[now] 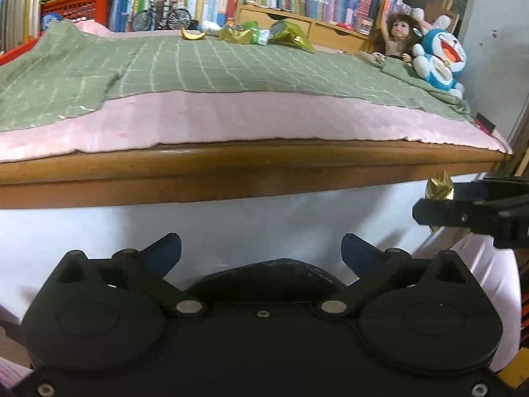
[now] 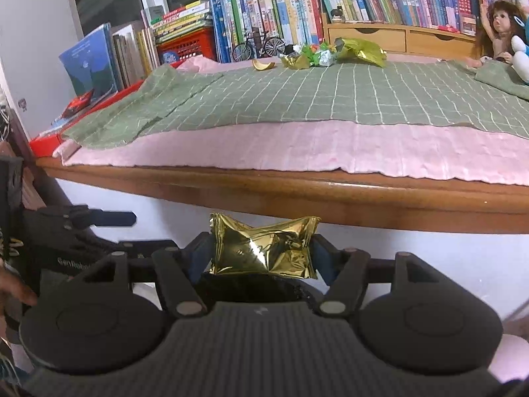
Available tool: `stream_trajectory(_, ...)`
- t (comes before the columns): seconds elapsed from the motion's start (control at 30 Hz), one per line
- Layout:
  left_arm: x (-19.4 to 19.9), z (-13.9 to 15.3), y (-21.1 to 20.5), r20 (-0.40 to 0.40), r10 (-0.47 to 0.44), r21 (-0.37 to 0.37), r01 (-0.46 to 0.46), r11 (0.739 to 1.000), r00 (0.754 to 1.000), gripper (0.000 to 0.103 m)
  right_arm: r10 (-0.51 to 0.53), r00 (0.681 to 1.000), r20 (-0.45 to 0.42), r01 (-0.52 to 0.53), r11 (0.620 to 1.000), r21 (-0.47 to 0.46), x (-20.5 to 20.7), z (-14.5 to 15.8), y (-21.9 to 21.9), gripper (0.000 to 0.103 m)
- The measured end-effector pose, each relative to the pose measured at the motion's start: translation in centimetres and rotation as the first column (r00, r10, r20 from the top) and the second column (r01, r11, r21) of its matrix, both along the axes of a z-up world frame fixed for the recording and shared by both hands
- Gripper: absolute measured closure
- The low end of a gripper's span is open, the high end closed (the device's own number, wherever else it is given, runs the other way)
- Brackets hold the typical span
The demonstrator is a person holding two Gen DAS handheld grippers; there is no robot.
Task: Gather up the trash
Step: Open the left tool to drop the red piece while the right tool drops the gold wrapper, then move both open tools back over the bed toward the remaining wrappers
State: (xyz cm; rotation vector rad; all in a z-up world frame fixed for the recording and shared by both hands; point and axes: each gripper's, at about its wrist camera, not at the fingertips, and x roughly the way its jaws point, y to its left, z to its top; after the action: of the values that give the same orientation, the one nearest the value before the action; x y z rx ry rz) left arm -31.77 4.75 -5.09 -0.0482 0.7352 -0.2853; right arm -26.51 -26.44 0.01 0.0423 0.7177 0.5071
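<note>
My right gripper (image 2: 261,251) is shut on a crumpled gold wrapper (image 2: 264,248), held below the wooden table edge (image 2: 330,195). In the left wrist view the same wrapper (image 1: 439,187) sticks out of the right gripper (image 1: 429,211) at the far right. My left gripper (image 1: 261,249) stands wide open with nothing between its fingers. A dark crinkled black thing (image 1: 264,278), perhaps a bag, lies just under both grippers. At the table's far side lie a banana peel (image 2: 263,65) and a heap of green and gold wrappers (image 2: 330,53).
A green checked cloth (image 1: 231,66) over a pink one covers the table. A doll (image 1: 393,38) and a blue plush toy (image 1: 439,56) lean at the back right. Books, a red crate (image 2: 185,46), a model bicycle (image 2: 258,46) and wooden drawers (image 2: 380,38) line the back.
</note>
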Motion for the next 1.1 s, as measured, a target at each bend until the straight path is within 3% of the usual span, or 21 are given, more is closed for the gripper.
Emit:
stream_trajectory(0.2,-0.2,0.2,1.5,-0.002,0.048,-0.015,-0.048,0.999,0.999,0.0,0.053,0.998,-0.042,-0.054,0.998,-0.029,0.7,-1.9,2.4,0.025)
stream_trajectory(0.37,0.1,0.0,2.2,-0.018,0.11,-0.017,-0.11,0.994,0.994,0.0,0.081,0.997,-0.017,-0.083,0.988,-0.13,0.8,-2.6,4.3,0.0)
stream_trajectory(0.47,0.4,-0.2,2.5,-0.041,0.134,-0.038,-0.136,0.99,0.99,0.0,0.09,0.996,0.016,-0.085,0.979,-0.188,0.8,-2.2,4.8,0.0)
stream_trajectory(0.6,0.3,-0.7,2.6,-0.069,0.148,-0.082,-0.154,0.985,0.986,0.0,0.084,0.996,0.01,-0.082,0.983,-0.164,1.1,-1.7,4.0,0.0)
stream_trajectory(0.77,-0.6,-1.9,3.4,-0.101,0.237,-0.205,-0.253,0.945,0.966,0.0,0.051,0.999,-0.007,-0.052,0.991,-0.121,1.4,-1.6,3.0,0.0)
stream_trajectory(0.87,-1.3,-2.4,3.0,-0.068,0.281,-0.186,-0.289,0.939,0.957,0.0,0.034,0.999,-0.019,-0.036,0.994,-0.101,1.7,-1.5,2.5,0.0)
stream_trajectory(1.0,-1.1,-2.5,2.1,-0.07,0.246,-0.165,-0.255,0.953,0.967,0.0,0.022,1.0,-0.014,-0.023,0.997,-0.076,1.7,-0.8,1.9,0.0)
stream_trajectory(1.1,-0.6,-1.6,1.1,-0.053,0.228,-0.093,-0.232,0.968,0.972,0.0,0.006,1.0,0.007,-0.006,0.999,-0.053,1.7,-0.1,1.4,0.0)
